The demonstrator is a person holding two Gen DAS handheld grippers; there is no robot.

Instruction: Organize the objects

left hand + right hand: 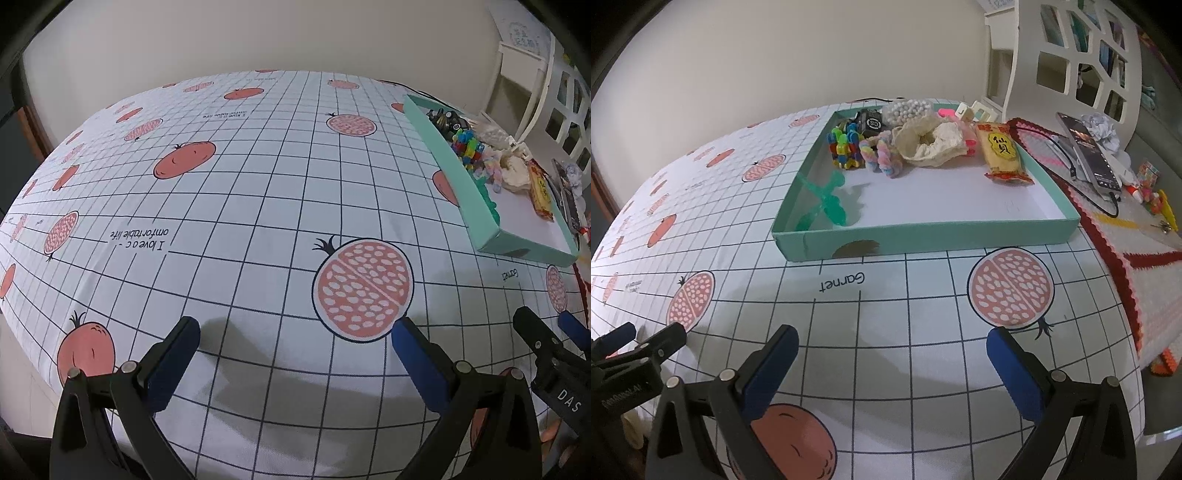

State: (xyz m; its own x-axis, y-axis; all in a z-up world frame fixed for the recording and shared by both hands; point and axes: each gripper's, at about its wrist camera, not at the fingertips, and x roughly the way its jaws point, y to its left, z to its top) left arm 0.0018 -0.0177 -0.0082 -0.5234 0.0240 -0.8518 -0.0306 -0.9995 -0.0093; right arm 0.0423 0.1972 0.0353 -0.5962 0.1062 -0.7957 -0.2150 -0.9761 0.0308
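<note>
Both my claws hang empty and spread wide above the desk (923, 314), which is covered by a white grid-patterned cloth printed with pomegranates. My left claw (295, 332) is over bare cloth, well apart from the goods; my right claw (892, 341) faces the shallow mint-green cardboard box (923, 240).

The things to organize already sit inside that box, crowded toward its far side: a translucent green plastic toy (827, 199) leaning against the left wall, a cluster of bright multicoloured plastic blocks (844, 146), a pastel twisted plush ring (882, 155), a cream crinkled fabric scrunchie (929, 142) and a yellow-and-red wrapped snack packet (1003, 153).

I judge the main risk to be the crowding: reaching for one soft item, my fingers could snag its neighbour or drag both. The box looks light, so a push against its wall may slide it across the slick cloth. To its right, a dark smartphone (1087, 151) rests on a red-and-white crocheted mat (1145, 273) with a black cable (1067, 158) attached; a wide swing of my right claw could catch that cable.
</note>
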